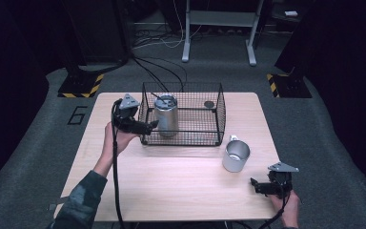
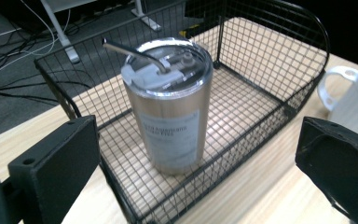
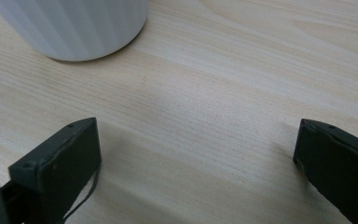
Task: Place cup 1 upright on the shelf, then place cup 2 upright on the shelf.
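A steel tumbler (image 1: 166, 114) with a lid and a bent metal straw stands upright inside a black wire basket (image 1: 181, 139) at the back of the table. In the left gripper view the tumbler (image 2: 171, 105) sits in the basket (image 2: 270, 119), just beyond my open jaws. My left gripper (image 1: 148, 126) is at the basket's left front corner, open, holding nothing. A white ribbed mug (image 1: 236, 155) stands in front of the basket's right end; its base (image 3: 74, 25) is ahead of my right gripper (image 1: 256, 184), which rests open near the table's front right corner.
A small dark round object (image 1: 209, 104) lies in the basket's back right corner. The wooden table (image 1: 171, 186) has bare surface between the two grippers. Cables and a metal stand sit on the floor behind. The mug's handle (image 2: 331, 84) points toward the basket.
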`<state>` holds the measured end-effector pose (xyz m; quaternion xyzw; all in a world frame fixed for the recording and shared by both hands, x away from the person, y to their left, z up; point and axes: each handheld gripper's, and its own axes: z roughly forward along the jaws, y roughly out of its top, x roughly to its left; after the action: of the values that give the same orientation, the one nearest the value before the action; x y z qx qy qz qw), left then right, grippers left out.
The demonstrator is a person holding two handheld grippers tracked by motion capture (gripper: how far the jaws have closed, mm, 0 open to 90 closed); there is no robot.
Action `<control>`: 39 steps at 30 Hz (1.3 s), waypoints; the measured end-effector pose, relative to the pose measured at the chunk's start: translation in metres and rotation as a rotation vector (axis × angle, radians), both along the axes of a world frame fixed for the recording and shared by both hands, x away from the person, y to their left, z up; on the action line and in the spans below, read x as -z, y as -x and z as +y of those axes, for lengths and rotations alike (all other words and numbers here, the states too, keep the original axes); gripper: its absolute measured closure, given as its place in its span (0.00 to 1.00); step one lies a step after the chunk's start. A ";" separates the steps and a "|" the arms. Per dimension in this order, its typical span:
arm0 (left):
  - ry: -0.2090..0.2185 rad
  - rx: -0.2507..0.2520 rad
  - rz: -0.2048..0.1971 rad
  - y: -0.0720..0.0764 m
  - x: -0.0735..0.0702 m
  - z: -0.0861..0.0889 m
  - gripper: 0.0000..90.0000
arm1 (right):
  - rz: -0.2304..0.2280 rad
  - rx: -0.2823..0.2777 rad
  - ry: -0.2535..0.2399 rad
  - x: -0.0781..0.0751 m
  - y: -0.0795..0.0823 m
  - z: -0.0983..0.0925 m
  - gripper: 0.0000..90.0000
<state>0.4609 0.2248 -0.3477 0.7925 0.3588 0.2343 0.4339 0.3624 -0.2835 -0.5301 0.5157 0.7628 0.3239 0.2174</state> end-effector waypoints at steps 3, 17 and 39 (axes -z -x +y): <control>-0.013 0.003 -0.011 0.009 0.003 0.003 0.00 | 0.000 0.000 0.001 0.000 0.000 0.000 0.00; -0.049 -0.057 0.024 0.038 0.043 0.035 0.00 | 0.001 0.006 -0.005 0.000 0.000 0.001 0.00; -0.015 -0.213 0.243 0.046 0.154 0.102 0.00 | 0.000 0.001 0.001 0.000 0.000 0.000 0.00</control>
<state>0.4148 0.3265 -0.5019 0.7759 0.4888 0.1841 0.3539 0.3625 -0.2834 -0.5301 0.5159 0.7628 0.3234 0.2176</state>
